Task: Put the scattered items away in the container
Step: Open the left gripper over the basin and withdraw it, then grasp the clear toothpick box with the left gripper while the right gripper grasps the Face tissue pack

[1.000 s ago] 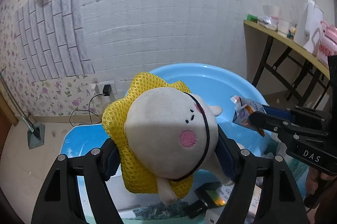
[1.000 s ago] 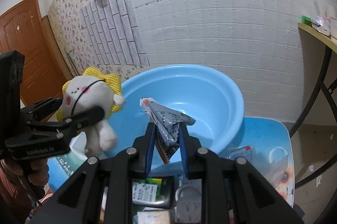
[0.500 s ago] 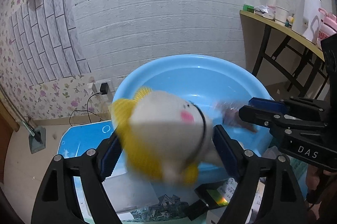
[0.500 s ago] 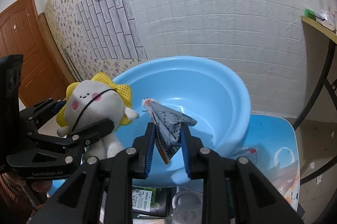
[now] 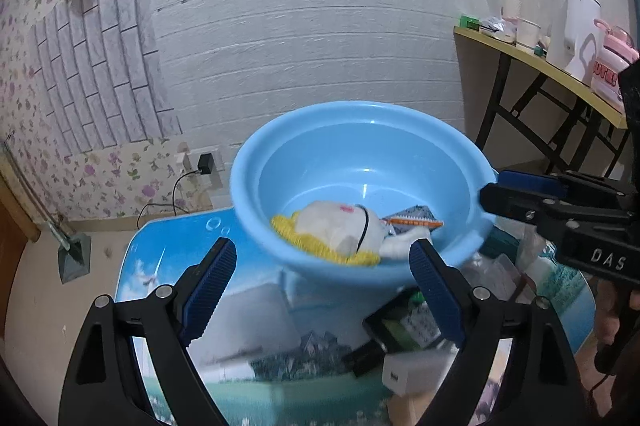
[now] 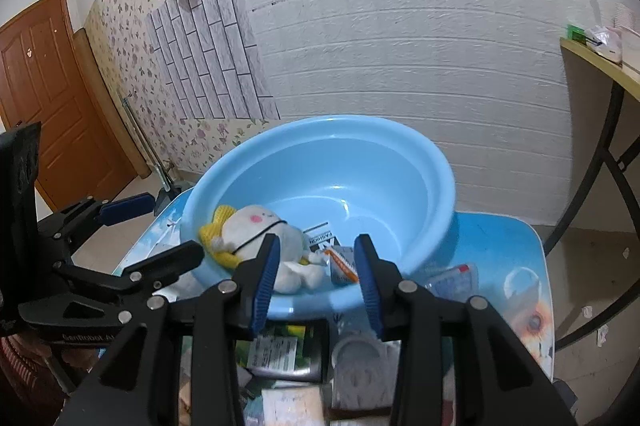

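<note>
While both grippers are hanging over the near edge of the blue basin [image 5: 360, 146], their fingers are opening and nothing is sitting between them. The left gripper [image 5: 322, 280] is spread wide, and the plush toy [image 5: 340, 230] with the yellow frill is lying inside the basin, just beyond its fingers. The right gripper [image 6: 316, 278] is only partly open, and the small carton [image 6: 342, 264] is lying in the basin right past its fingers, touching the toy's side. Below both pairs of fingers, the counter [image 6: 500, 258] is still carrying clutter: a dark packet [image 6: 280, 350], a round white lid [image 6: 360, 354] and a white charger block [image 5: 416, 372], all outside the basin.
</note>
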A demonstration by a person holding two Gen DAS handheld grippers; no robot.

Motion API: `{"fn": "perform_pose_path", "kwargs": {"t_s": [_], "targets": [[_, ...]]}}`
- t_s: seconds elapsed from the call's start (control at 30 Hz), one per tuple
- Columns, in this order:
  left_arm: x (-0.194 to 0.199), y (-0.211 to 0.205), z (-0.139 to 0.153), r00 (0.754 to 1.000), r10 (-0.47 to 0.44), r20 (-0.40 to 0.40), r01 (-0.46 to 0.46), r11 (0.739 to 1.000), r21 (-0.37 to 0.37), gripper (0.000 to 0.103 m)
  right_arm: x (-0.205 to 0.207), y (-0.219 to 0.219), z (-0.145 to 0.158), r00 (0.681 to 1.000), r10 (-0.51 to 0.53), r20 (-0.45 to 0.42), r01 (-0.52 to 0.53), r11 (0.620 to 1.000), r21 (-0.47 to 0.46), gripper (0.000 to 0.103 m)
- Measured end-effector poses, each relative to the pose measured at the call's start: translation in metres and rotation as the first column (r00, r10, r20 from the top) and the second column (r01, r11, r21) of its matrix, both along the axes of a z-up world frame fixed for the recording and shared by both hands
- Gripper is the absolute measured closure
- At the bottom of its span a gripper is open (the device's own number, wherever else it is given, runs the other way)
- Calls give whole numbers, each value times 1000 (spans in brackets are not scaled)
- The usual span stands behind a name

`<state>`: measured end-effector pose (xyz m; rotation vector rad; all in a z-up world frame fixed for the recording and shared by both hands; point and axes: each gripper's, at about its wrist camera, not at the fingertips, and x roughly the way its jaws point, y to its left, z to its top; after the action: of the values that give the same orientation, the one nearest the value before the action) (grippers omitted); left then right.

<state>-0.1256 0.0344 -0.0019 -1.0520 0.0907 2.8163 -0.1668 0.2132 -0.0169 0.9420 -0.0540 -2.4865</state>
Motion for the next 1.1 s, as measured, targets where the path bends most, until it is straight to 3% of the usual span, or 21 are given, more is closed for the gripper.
{"fn": "perform_pose_path", "kwargs": {"t_s": [0.2,0.33,0.5,0.8,1.1], "targets": [[30,-15,-6,999,44,15,-45,998,45,14,21,7,-7,997,25,66,-24,999,-28,65],[52,-24,-9,998,63,16,-64,996,65,14,40,0,-24,987,80,139,-84,996,24,65],[76,-34,-14,996,85,3,-85,996,29,13,63,1,-36,985,77,155,-83,996,33,65],[107,-53,-26,993,110,30,-112,991,66,13,84,13,-48,984,28,178,-38,998,52,60],[130,-39,-40,996,50,73,-56,995,79,13,94,25,-63,983,5,181,-18,997,71,60]]}}
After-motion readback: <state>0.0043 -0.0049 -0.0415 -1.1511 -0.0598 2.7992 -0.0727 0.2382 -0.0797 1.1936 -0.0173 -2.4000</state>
